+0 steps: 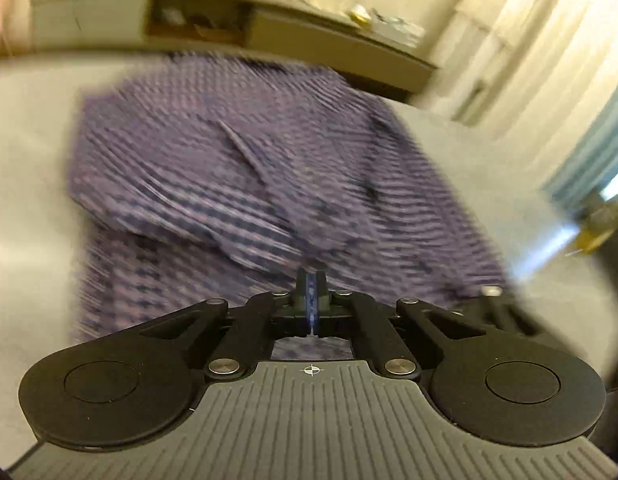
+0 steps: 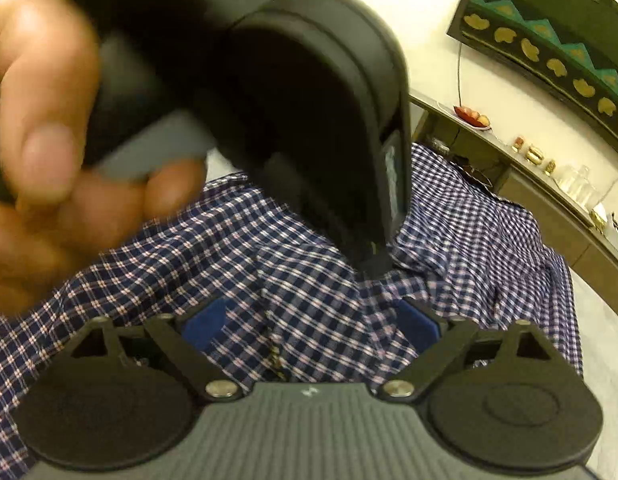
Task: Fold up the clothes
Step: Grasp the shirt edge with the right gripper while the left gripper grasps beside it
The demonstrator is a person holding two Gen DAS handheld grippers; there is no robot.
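We count one checked shirt [image 2: 309,280] spread across the pale worktop [image 1: 29,160], our left gripper [image 1: 310,280] tilted down with jaws closed together above its near hem, and our right gripper [image 2: 309,320] gaping wide over its middle, holding nothing.

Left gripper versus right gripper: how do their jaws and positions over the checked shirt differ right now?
The left gripper has its jaws shut, blue pads pressed together; the right gripper has its jaws spread wide, nothing pinched. The left gripper's tip meets the checked shirt at a raised ridge of cloth, seen from the right wrist; the right gripper straddles loose cloth. Both point down at the shirt, close together.
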